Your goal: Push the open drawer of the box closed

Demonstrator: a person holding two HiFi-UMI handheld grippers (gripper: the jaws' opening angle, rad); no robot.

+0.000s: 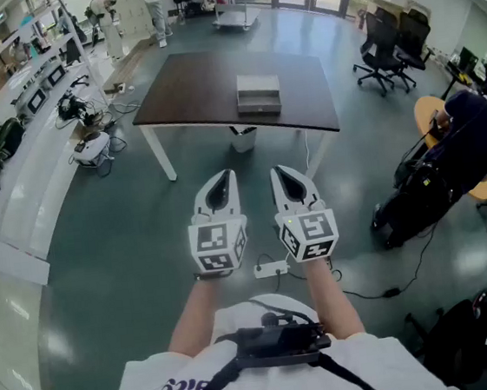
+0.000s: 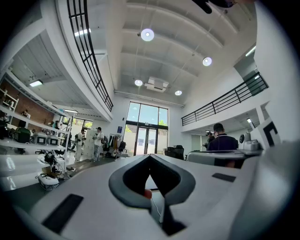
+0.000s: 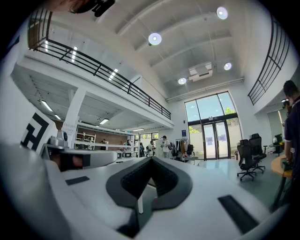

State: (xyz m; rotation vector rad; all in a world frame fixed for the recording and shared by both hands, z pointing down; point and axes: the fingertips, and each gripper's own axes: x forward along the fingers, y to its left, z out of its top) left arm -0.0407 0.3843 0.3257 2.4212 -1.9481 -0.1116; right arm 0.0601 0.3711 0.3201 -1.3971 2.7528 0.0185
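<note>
A grey box [image 1: 258, 94] lies on the dark brown table [image 1: 187, 82] far ahead of me, its darker drawer front [image 1: 259, 107] facing my way. How far the drawer stands out is too small to tell. My left gripper [image 1: 222, 176] and right gripper [image 1: 280, 171] are held side by side at waist height over the floor, well short of the table. Both are shut, tips touching, with nothing between them. In the left gripper view the left gripper [image 2: 149, 156] points across the hall, as does the right gripper [image 3: 151, 158] in its own view; neither shows the box.
A white power strip [image 1: 271, 270] with cables lies on the floor just below my hands. A white bin [image 1: 243, 137] stands under the table. Black office chairs [image 1: 388, 46] and a seated person [image 1: 477, 132] are on the right, white benches with gear [image 1: 9, 129] on the left.
</note>
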